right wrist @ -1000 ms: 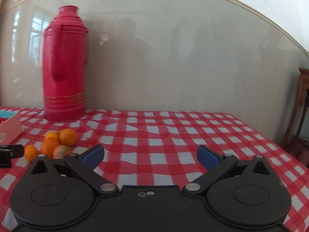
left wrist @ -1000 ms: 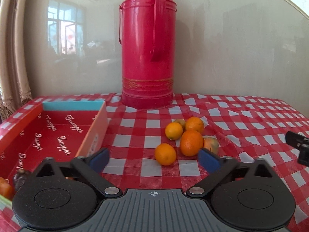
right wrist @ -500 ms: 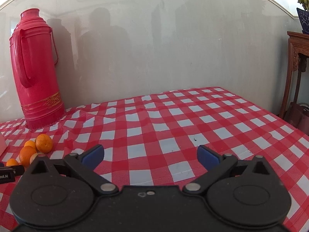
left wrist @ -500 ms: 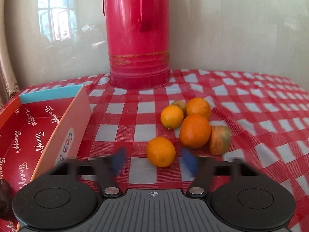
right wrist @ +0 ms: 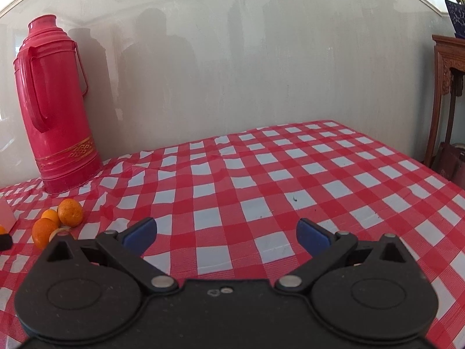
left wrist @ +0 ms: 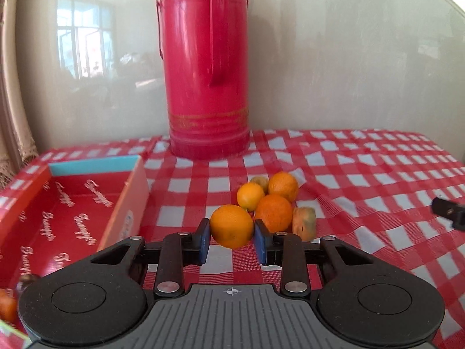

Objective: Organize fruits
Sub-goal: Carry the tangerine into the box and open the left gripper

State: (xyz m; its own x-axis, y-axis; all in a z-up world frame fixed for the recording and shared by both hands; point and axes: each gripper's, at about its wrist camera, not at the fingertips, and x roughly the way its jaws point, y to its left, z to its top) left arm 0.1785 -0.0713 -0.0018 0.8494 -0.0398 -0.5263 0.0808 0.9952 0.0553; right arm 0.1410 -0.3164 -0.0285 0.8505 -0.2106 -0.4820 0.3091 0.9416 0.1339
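Note:
My left gripper (left wrist: 231, 240) is shut on an orange (left wrist: 231, 226), held between its blue pads above the checked tablecloth. Behind it lies a pile of fruit: a small orange (left wrist: 250, 196), two larger oranges (left wrist: 274, 213) (left wrist: 283, 186), and a mouldy greenish piece (left wrist: 303, 222). A red open box (left wrist: 72, 203) with a blue end wall lies to the left. My right gripper (right wrist: 226, 232) is open and empty over bare cloth; the pile (right wrist: 69, 212) shows at its far left.
A tall red thermos (left wrist: 206, 67) stands by the wall behind the pile; it also shows in the right wrist view (right wrist: 55, 107). A dark fruit (left wrist: 26, 280) and an orange one (left wrist: 7, 305) lie in the box's near corner. A wooden stand (right wrist: 447, 87) is beyond the table's right edge.
My left gripper closed on the nearest orange and lifted it slightly. The right gripper swung to look further right and stayed open.

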